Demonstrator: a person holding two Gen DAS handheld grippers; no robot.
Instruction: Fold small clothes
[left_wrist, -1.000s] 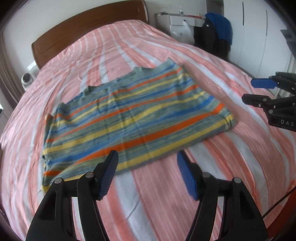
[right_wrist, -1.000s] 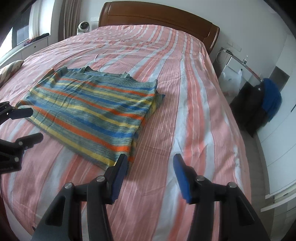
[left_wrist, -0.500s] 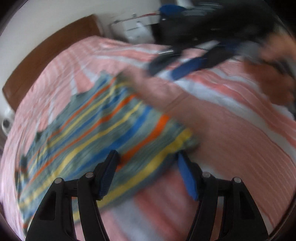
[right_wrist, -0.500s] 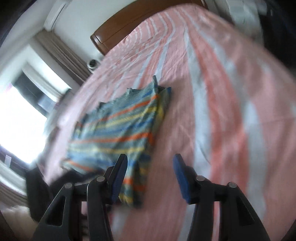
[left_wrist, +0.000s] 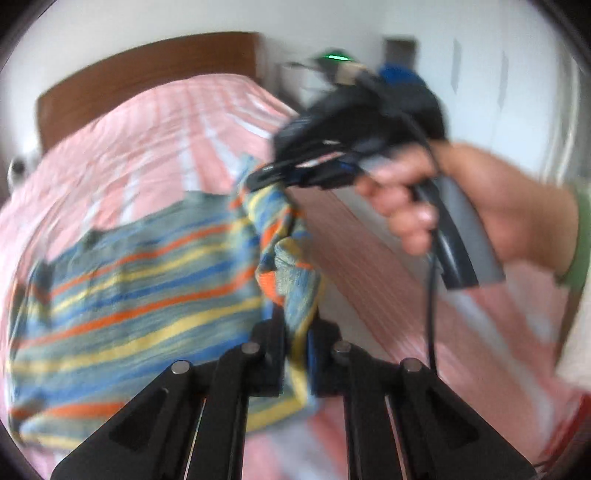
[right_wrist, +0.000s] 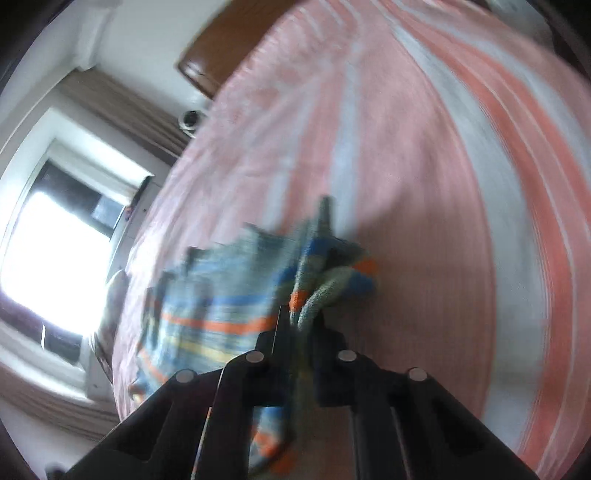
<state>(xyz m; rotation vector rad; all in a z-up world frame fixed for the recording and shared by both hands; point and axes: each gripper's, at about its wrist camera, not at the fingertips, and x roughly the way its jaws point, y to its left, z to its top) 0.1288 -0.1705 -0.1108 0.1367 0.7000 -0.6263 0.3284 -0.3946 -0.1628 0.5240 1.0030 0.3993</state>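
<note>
Both jaws pinch the striped garment (left_wrist: 140, 291)'s right-frame edge; left gripper (left_wrist: 295, 354) nearer, right gripper (left_wrist: 269, 175) upper centre; bulk lies frame-left.

The sweater (left_wrist: 140, 280) lies on the bed (left_wrist: 155, 140) at left of frame, its right edge raised; headboard (left_wrist: 147, 74) behind, at top.

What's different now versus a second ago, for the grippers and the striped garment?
Both grippers went from open and hovering to shut on the multicoloured striped knitted garment. The left gripper pinches its near right corner, and the right gripper pinches the far corner on the same edge; that edge is now lifted and bunched. The rest of the garment still lies flat on the pink-and-white striped bedspread.
</note>
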